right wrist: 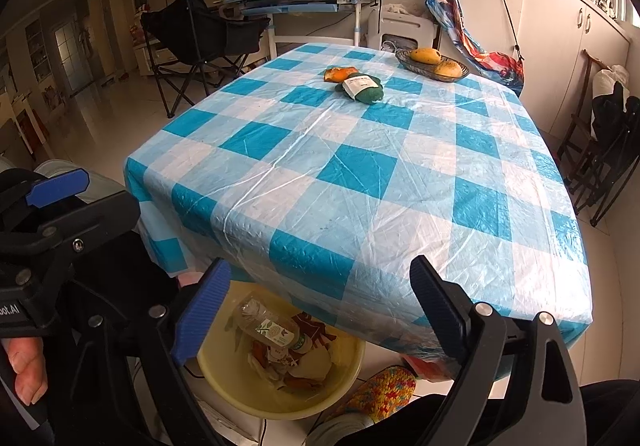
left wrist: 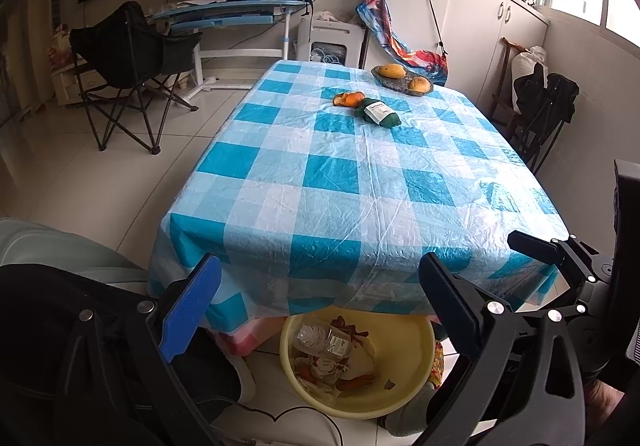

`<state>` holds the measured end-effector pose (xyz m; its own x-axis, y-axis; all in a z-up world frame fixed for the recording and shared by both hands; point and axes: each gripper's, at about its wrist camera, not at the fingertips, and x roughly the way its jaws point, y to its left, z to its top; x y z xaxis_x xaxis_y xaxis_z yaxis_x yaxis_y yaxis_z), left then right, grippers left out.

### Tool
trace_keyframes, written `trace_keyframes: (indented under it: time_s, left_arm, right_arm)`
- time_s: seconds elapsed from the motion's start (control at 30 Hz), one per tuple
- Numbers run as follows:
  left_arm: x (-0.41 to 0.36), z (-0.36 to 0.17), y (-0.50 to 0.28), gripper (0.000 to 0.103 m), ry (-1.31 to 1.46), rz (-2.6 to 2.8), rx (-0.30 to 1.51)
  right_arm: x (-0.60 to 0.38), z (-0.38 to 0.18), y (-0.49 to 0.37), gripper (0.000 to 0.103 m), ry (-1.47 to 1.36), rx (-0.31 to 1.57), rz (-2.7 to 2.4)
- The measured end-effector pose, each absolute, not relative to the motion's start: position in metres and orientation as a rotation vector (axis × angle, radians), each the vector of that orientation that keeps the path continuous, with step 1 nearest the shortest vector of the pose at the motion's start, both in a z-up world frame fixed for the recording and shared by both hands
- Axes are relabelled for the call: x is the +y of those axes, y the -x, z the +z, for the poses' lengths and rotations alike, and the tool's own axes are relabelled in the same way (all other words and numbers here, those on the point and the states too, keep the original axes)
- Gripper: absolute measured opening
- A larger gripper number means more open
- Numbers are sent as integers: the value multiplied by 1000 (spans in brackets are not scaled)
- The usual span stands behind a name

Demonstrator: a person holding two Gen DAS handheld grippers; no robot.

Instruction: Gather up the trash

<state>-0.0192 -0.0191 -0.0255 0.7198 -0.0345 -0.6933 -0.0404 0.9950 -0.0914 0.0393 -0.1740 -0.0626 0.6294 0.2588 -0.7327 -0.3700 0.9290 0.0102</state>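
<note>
The left gripper (left wrist: 320,290) stands with its jaws wide apart and nothing between them, above the near edge of the table (left wrist: 360,174). The right gripper (right wrist: 320,294) is likewise spread wide and empty, over the same near edge. In the right wrist view the left gripper's blue fingertip (right wrist: 60,186) shows at the left margin, with a person's hand (right wrist: 24,370) below it.

The table carries a blue and white checked plastic cloth. A yellow basin (left wrist: 416,378) sits on the floor, partly under the table's near edge, directly below both grippers. It holds a clear plastic bottle (left wrist: 320,340) lying on its side, orange peel scraps (left wrist: 356,382) and pieces of paper whose detail cannot be read.

Trash remaining on the table lies toward the far end: an orange peel (left wrist: 349,99) and, touching it or just beside it, a dark green packet with a white label (left wrist: 378,112). Both are well apart from the grippers. Behind them, near the far right corner, a woven tray (left wrist: 400,84) holds two yellow-orange fruits (left wrist: 393,70).

A crocheted multicoloured item (right wrist: 380,390) lies on the floor just beside the basin. A black folding chair (left wrist: 132,58) stands to the table's left, near a blue desk (left wrist: 224,12)
</note>
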Motion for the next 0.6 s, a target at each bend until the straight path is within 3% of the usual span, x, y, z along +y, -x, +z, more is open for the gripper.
trace_keyframes:
  time_s: [0.6]
  left_arm:
    - [-19, -26, 19, 96, 102, 3, 770]
  right_arm:
    - [-171, -64, -40, 88, 153, 819, 359]
